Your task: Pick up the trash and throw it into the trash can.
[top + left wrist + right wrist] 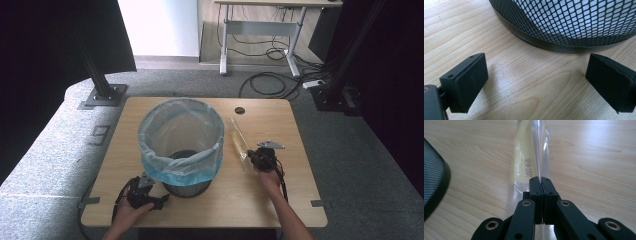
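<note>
The right gripper (540,181) pinches its jaws tight on the long clear plastic packet with a yellow insert (530,157), lying on the light wooden table (280,125) beside the black mesh bin (186,186). The left gripper (536,82) rests wide open near the bin's base.

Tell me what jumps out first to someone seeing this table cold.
The black wire-mesh wastebasket lined with a pale blue plastic bag dominates the middle of the light wooden table. To its right, the right gripper is pinched shut on the clear plastic wrapper of a long yellowish packet lying on the wood. The left gripper rests open beside the basket's base.
</note>
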`<state>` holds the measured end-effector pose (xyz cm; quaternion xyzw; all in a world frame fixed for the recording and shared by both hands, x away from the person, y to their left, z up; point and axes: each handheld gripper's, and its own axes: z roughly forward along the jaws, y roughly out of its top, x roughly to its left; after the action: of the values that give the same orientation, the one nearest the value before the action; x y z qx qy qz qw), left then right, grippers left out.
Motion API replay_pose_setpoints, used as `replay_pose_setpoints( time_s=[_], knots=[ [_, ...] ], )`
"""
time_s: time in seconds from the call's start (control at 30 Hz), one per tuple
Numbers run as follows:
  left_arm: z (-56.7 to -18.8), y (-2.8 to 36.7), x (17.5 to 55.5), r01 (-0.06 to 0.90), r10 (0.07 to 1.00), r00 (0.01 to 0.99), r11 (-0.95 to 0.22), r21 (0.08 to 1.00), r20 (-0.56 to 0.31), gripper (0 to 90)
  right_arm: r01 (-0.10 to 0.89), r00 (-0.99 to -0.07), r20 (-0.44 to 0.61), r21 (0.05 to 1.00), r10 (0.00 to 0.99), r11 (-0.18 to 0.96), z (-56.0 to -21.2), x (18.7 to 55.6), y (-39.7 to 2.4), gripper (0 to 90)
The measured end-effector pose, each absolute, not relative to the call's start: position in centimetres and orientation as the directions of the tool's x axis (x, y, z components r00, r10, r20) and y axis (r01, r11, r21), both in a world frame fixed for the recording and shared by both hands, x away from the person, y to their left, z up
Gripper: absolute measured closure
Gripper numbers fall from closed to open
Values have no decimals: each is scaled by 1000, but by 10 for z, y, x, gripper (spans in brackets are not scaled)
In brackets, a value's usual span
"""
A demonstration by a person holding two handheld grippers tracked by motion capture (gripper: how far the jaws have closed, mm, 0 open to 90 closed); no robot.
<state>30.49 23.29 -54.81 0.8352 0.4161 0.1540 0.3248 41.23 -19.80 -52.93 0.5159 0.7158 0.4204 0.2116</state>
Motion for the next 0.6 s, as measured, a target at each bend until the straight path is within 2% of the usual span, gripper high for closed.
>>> replay_pose_setpoints(
  time_s=[0.6],
  knots=[
    [-548,233,305,595,795,607,-443,671,-13,41,432,-401,208,902,892,-16,-492,383,-219,887]
  ],
)
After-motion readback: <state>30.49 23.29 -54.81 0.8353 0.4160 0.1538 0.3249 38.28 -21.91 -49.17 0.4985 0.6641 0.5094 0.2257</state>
